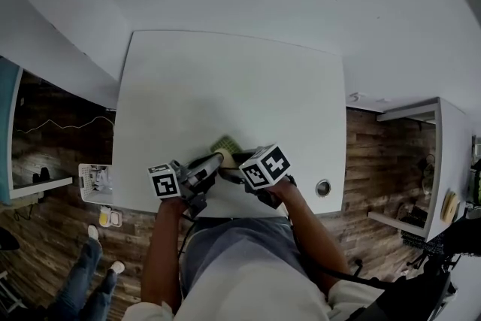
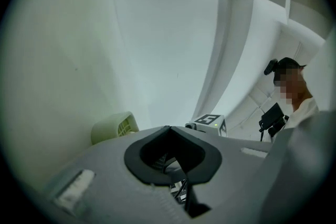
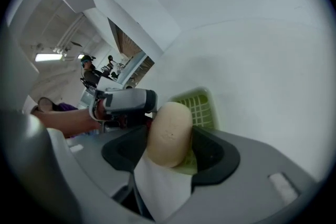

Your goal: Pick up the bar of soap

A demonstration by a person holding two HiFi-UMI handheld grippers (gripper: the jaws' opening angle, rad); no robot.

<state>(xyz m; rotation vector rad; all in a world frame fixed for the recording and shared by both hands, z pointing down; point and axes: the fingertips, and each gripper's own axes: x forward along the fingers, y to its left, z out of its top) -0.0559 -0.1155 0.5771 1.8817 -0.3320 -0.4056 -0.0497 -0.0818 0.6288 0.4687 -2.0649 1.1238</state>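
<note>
The white table (image 1: 225,79) is lying under both grippers. The right gripper (image 3: 170,128) is holding the bar of soap (image 3: 167,136), its 2 jaws standing fairly wide with a dark pad pressing on each side of the bar. The left gripper (image 2: 169,128) is sitting just to the right gripper's left, its 2 jaws closed together on nothing. A pale green soap dish (image 3: 199,107) with a grid floor is lying just beyond the right gripper's fingertips and partly under them; its floor is showing behind and below the soap, and I cannot tell whether the two are touching. The soap is looking cream, smooth and rounded, with 1 faint dent. Its long axis is running along the jaws, its far end pointing out toward the dish.
</note>
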